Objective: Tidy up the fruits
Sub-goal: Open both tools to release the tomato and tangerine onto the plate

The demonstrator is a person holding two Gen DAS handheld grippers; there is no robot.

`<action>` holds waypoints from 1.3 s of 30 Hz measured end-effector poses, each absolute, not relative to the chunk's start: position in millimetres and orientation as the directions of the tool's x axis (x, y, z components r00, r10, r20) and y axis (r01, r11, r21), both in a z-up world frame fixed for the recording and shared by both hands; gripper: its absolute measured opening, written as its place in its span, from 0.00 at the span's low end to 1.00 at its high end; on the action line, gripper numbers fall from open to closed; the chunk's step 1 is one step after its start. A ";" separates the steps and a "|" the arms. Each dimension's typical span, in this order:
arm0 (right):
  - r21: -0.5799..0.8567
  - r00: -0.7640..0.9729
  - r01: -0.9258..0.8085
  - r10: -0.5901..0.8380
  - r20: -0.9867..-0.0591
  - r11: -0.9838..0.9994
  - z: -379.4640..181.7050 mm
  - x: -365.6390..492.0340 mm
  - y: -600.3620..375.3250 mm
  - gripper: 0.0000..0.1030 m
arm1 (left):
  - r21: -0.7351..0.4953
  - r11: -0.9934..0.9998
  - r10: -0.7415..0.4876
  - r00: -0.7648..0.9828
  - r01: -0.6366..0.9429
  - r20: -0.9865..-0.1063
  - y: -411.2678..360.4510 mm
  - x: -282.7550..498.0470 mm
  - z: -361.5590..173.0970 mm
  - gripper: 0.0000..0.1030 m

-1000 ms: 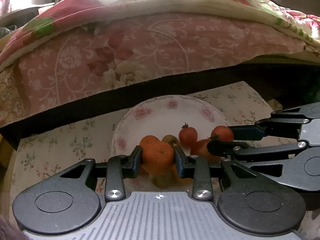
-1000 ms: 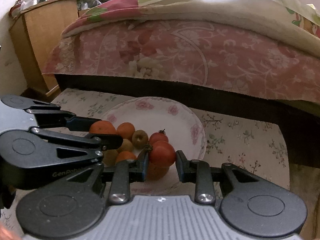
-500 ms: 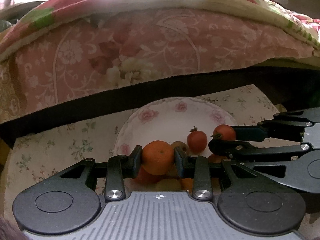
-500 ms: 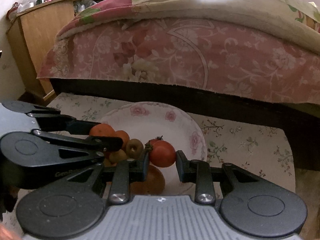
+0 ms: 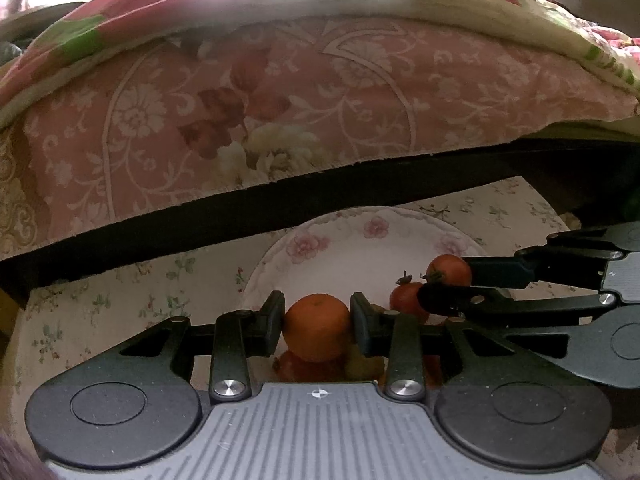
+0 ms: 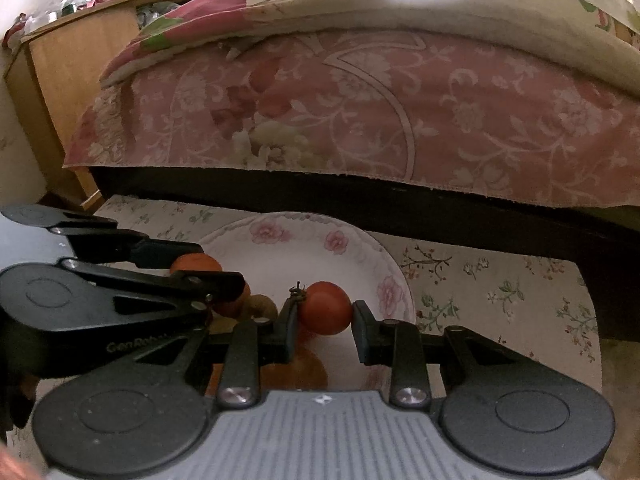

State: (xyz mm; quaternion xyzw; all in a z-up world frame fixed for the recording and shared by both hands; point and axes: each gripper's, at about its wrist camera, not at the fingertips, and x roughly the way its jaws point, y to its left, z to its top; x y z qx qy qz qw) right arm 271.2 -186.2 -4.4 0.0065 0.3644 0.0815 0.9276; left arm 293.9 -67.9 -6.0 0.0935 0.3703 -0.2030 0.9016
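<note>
an orange (image 5: 317,327) is gripped in the left gripper (image 5: 317,322) and a tomato (image 6: 325,307) in the right gripper (image 6: 323,322), seemingly raised above the plate (image 6: 360,256).

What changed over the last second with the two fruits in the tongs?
Both rose off the pile: the left tongs lifted the orange, the right tongs lifted the tomato. Both grips stayed shut; the remaining fruit stayed on the plate.
</note>
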 end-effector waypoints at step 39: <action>0.113 0.778 -0.104 0.152 -0.610 0.988 28.8 235.5 -193.8 0.36 | 0.021 0.938 -0.256 0.734 0.346 -0.628 -51.9 265.9 40.2 0.81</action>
